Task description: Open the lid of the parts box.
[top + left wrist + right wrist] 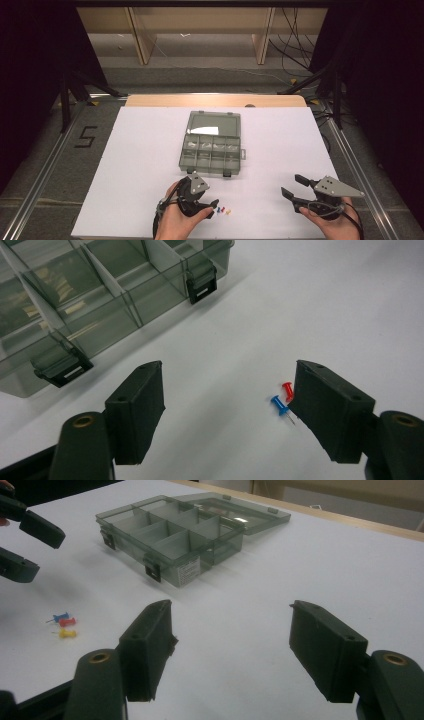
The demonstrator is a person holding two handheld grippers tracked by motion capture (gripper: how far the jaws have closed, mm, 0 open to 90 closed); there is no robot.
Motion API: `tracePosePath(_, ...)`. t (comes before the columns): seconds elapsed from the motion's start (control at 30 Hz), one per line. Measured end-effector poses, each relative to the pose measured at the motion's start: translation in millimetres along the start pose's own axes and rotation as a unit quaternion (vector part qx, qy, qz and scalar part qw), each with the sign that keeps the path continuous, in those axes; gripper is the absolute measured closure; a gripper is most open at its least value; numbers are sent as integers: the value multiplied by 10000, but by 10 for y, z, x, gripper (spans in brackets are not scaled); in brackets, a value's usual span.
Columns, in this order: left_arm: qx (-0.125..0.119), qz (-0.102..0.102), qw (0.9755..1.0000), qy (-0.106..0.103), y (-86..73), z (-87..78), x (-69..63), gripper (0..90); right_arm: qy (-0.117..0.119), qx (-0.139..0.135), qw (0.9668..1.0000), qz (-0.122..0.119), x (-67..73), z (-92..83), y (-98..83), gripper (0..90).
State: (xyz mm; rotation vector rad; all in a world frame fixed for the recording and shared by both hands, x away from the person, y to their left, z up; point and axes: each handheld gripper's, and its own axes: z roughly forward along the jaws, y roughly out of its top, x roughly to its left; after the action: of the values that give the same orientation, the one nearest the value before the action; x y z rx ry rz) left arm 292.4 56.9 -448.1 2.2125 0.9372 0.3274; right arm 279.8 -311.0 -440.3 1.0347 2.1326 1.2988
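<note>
Three pushpins lie together on the white sheet: a blue pushpin, a red pushpin and a yellow pushpin. Farther out stands a clear grey compartment box, its lid folded flat behind it. My left gripper hovers open just left of the pins with nothing between its jaws; the blue and red pins sit beside its right-hand jaw. At the table's near right, my right gripper stands open and holds nothing.
The white sheet covers most of the table, with a wooden edge at the back. Metal rails run along both sides, a "5" is marked on the floor at the left, and cables lie behind.
</note>
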Motion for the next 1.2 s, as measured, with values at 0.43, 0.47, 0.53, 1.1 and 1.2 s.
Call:
tracePosePath(0.43, -609, -40, 9976, 331, -61, -201, 28, 216, -52, -158, 9998, 80, -83, 17, 26, 346)
tracePosePath(0.47, -653, -94, 9972, 346, -80, -210, 34, 213, -17, -173, 9998, 60, -95, 40, 30, 346)
tracePosePath(0.53, -581, -93, 9974, 408, -110, -250, 62, 213, 71, -195, 9998, 52, -82, 99, 44, 346)
tracePosePath(1.1, -870, -234, 9943, 578, -126, -378, 101, 212, 183, -180, 9997, -27, -80, 157, 57, 346)
tracePosePath(1.2, -715, -82, 9960, 535, -139, -408, 116, 212, 199, -221, 9996, 30, -78, 147, 71, 346)
